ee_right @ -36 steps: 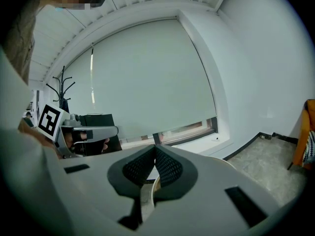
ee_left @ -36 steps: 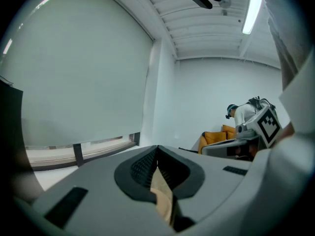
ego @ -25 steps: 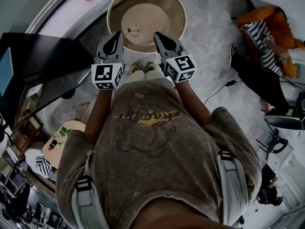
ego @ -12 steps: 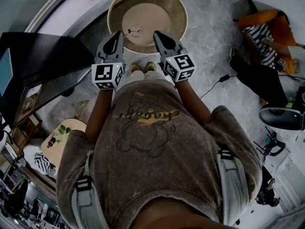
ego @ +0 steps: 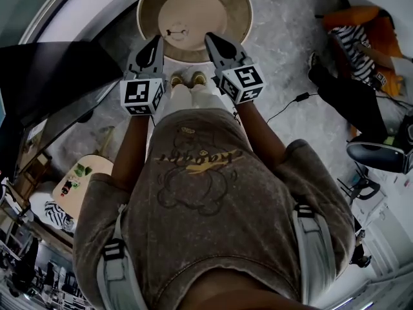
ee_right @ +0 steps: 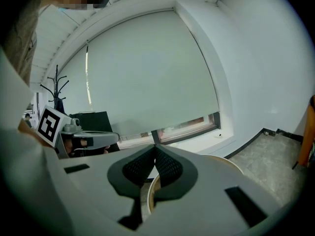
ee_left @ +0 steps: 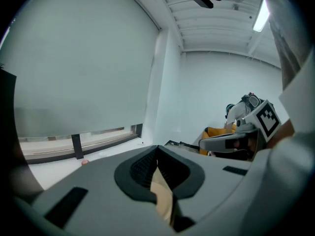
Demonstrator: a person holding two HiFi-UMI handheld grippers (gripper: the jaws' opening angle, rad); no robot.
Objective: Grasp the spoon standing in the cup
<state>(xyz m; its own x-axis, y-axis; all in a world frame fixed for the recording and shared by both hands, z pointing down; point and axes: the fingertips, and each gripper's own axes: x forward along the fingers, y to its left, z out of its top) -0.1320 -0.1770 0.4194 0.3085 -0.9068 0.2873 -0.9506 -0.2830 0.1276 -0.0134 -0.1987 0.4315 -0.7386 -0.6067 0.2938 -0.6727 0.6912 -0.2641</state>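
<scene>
A small dark object point(ego: 175, 31) stands on the round beige table point(ego: 242, 11) ahead of me; it is too small to make out a cup or a spoon. My left gripper point(ego: 155, 41) hangs over the table's near rim on the left, jaws shut and empty. My right gripper point(ego: 210, 39) is beside it on the right, also shut with nothing in it. In the left gripper view the pads point(ee_left: 147, 163) meet, with beige tabletop showing below them. The right gripper view shows its pads point(ee_right: 167, 163) closed above the table's rim point(ee_right: 226, 163).
A dark desk point(ego: 51, 76) stands at the left. A person sits by an orange seat point(ego: 361, 31) at the right. A cable point(ego: 290, 105) lies on the grey floor. A black office chair point(ego: 381, 157) is further right, a small round stool point(ego: 74, 179) at lower left.
Both grippers have drifted slightly up the picture, toward the table, and stay shut. The table and room have shifted up and left in the head view.
</scene>
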